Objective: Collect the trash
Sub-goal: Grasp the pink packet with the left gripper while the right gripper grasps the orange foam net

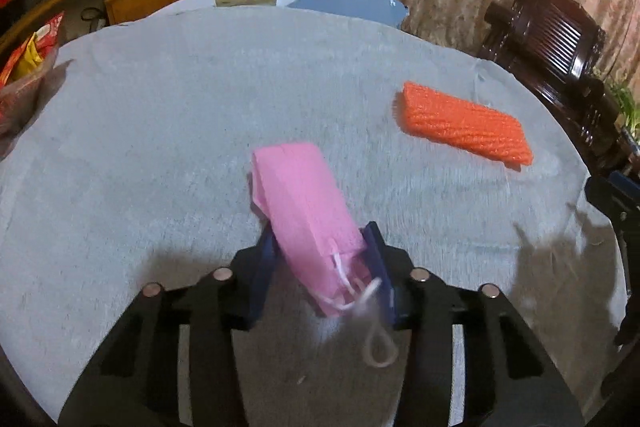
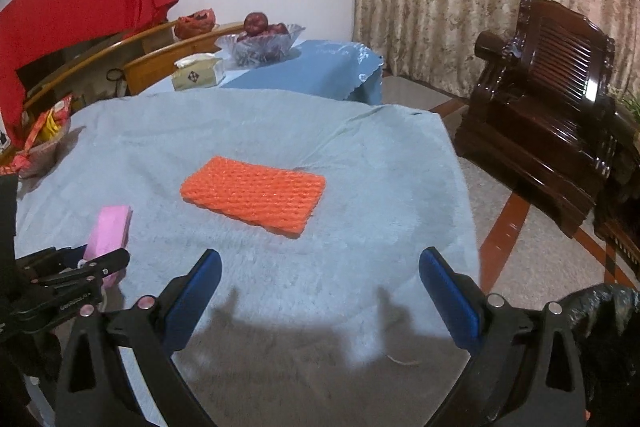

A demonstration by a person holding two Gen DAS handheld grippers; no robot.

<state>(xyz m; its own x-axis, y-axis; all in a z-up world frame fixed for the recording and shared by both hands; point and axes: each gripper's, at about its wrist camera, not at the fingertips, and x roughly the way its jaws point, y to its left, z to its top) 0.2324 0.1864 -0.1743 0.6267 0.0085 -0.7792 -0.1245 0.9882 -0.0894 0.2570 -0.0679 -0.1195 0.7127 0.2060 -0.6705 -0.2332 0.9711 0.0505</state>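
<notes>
Your left gripper (image 1: pixel 320 247) is clamped on the pink sponge (image 1: pixel 304 211) (white loop dangling), near the blue towel (image 1: pixel 160 127). Your right gripper (image 2: pixel 320 275) is spread, empty; the orange sponge (image 2: pixel 256 195) lies uncollected ahead. No bin is clearly visible.

Here's the left gripper (image 1: pixel 320 251): black angular frame, two blue flat pads (image 1: pixel 376 259), round silver bolt heads (image 1: pixel 223 273) capping each linkage. Over to the right gripper (image 2: pixel 320 283), same build, with black arms, ribbed blue fingers (image 2: pixel 448 291), silver pins (image 2: pixel 497 301) gleaming at the pivots.
</notes>
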